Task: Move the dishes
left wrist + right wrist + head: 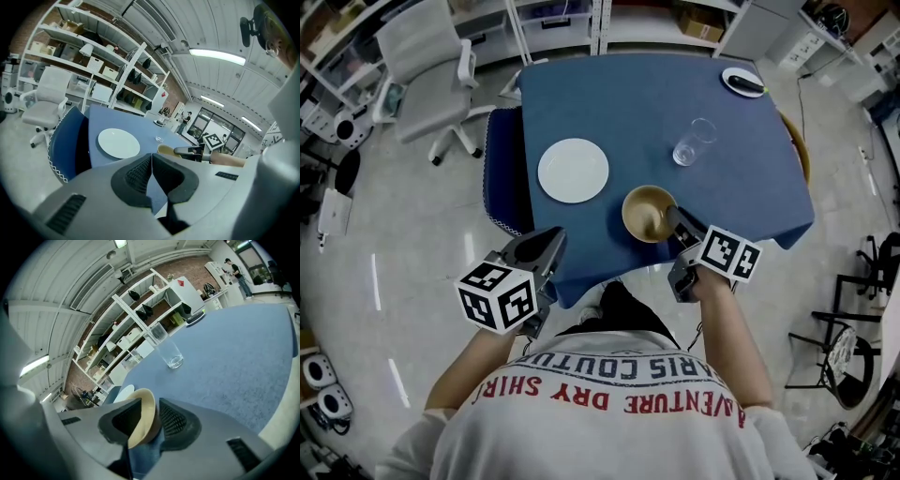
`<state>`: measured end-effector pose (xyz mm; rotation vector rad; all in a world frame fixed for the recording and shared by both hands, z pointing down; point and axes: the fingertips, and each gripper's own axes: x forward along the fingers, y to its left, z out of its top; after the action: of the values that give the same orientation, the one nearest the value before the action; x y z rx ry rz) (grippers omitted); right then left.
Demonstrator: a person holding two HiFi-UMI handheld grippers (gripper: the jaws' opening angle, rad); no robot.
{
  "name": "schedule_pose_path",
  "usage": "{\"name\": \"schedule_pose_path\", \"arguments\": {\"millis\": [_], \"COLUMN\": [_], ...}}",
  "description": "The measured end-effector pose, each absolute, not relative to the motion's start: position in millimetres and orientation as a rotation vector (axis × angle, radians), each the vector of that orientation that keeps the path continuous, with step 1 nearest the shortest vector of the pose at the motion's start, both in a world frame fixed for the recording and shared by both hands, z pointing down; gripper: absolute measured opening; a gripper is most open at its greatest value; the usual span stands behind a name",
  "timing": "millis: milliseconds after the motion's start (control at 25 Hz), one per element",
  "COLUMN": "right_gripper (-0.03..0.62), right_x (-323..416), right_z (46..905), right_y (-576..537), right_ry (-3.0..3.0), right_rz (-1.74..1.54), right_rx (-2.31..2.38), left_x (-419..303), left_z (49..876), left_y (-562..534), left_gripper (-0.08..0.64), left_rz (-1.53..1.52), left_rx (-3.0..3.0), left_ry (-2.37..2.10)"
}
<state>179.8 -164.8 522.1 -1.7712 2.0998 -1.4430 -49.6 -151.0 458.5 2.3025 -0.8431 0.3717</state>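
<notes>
Our right tool (150,405) has its jaws a little apart around the rim of the tan bowl (645,212). One jaw is inside the bowl and the other outside, and the pads are not clamping it. The bowl sits on the blue worktop (656,103) right at this tool's tips. Further ahead of the tips stands a clear glass (169,354). Our left tool (151,157) is closed with nothing in it and hangs off the worktop's near edge. The white plate (118,143) lies ahead of it and a little to its left, well apart from its tips.
</notes>
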Motion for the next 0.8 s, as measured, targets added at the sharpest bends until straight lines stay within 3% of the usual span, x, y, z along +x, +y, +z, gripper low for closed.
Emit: {"name": "schedule_pose_path", "arguments": {"millis": [120, 400, 560, 800], "right_gripper": [0.218, 0.244, 0.193, 0.067], "right_x": [184.3, 162.3, 134.9, 106.7], "right_z": [505.1, 413.3, 350.6, 294.3], "right_y": [-167.0, -148.2, -124.8, -77.3], "right_ry": [2.132, 2.509, 2.667, 2.753], "right_rz": [-1.319, -0.723, -0.395, -0.313], "right_rx": [-1.779, -1.697, -1.562, -1.32], "left_x": [-50.2, -62.4, -62.9, -38.4], "left_z": [448.6, 404.3, 371.5, 323.8], "left_y": [-147.4, -135.6, -127.2, -93.6], "left_gripper": [0.032, 0.032, 0.032, 0.032], "left_rz": [0.351, 0.276, 0.229, 0.169], "left_rx": [2.323, 2.404, 2.457, 2.541], "left_ry": [-0.83, -0.868, -0.871, -0.822]}}
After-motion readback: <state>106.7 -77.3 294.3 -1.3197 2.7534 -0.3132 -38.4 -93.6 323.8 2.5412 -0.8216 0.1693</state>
